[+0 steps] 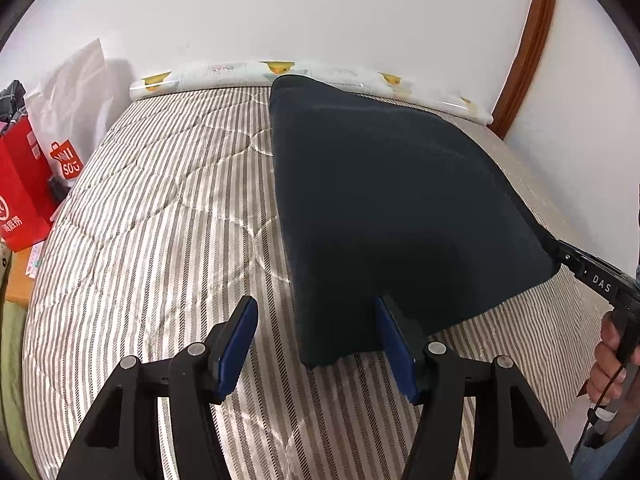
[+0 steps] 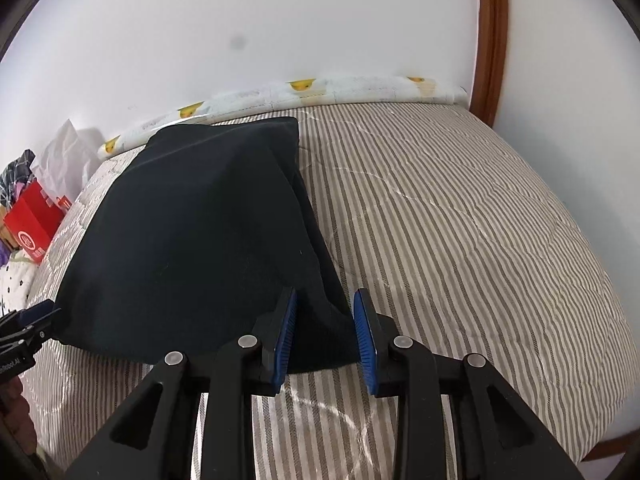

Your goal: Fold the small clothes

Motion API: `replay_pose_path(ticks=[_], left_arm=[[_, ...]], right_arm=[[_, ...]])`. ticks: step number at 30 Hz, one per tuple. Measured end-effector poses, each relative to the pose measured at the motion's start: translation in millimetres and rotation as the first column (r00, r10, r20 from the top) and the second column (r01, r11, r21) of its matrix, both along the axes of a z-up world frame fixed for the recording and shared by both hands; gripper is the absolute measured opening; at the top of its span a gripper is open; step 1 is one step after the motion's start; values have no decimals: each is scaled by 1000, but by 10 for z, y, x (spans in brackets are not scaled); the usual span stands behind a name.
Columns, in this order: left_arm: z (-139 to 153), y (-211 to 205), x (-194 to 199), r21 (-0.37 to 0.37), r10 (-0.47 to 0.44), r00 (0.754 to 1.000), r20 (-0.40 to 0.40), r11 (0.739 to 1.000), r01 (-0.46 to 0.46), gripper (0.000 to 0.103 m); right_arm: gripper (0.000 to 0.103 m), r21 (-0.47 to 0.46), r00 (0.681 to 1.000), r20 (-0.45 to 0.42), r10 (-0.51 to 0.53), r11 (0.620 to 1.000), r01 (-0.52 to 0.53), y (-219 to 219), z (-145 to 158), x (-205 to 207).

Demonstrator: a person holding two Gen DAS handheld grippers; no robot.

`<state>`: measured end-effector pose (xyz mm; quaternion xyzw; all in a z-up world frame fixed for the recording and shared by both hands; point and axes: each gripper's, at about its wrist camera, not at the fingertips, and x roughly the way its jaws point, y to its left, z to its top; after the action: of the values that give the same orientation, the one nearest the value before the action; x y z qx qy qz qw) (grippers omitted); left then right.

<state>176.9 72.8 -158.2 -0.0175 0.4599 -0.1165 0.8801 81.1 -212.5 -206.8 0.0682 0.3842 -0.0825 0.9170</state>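
The dark garment (image 1: 392, 208) lies flat on the striped bed (image 1: 160, 240), looking folded at least once; I judge further folds remain. My left tongs (image 1: 316, 344) stand wide, straddling its near left corner without pressing. My right tongs (image 2: 325, 334) stand narrower, open around the near right corner. Open bedding lies on both sides; the wall (image 2: 280, 20) bounds the far edge.

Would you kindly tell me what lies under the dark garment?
The dark garment lies on the striped quilt, which shows all around it. Anything else beneath is covered.
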Motion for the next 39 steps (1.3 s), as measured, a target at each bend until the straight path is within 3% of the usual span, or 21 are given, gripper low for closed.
replay_pose_path(ticks=[4, 8, 9, 11, 14, 23, 28, 39], left_arm=[[43, 45, -106, -14, 11, 1000, -7, 1000, -11, 58], [210, 18, -285, 20, 15, 999, 33, 1000, -16, 58], [267, 13, -339, 28, 20, 999, 44, 999, -21, 58], [419, 14, -474, 29, 37, 997, 68, 999, -39, 62], [633, 33, -685, 18, 55, 993, 107, 998, -57, 67], [1175, -120, -1341, 21, 33, 972, 232, 999, -39, 84], [1358, -175, -1543, 28, 51, 963, 266, 998, -61, 89], [1453, -196, -1665, 43, 66, 954, 292, 996, -82, 91]], right_arm=[[31, -18, 999, -17, -29, 999, 29, -14, 65, -114], [34, -41, 998, 16, -61, 997, 62, 57, 290, -355], [36, -48, 997, 30, -64, 997, 66, 86, 360, -426], [53, -50, 997, 54, -63, 997, 66, 150, 499, -576], [66, -38, 995, 80, -56, 998, 59, 253, 685, -798], [80, -38, 992, 119, -50, 998, 55, 422, 1058, -1527], [100, -58, 989, 142, -50, 997, 58, 438, 1195, -1793], [103, -93, 986, 157, -58, 993, 73, 424, 1213, -2052]])
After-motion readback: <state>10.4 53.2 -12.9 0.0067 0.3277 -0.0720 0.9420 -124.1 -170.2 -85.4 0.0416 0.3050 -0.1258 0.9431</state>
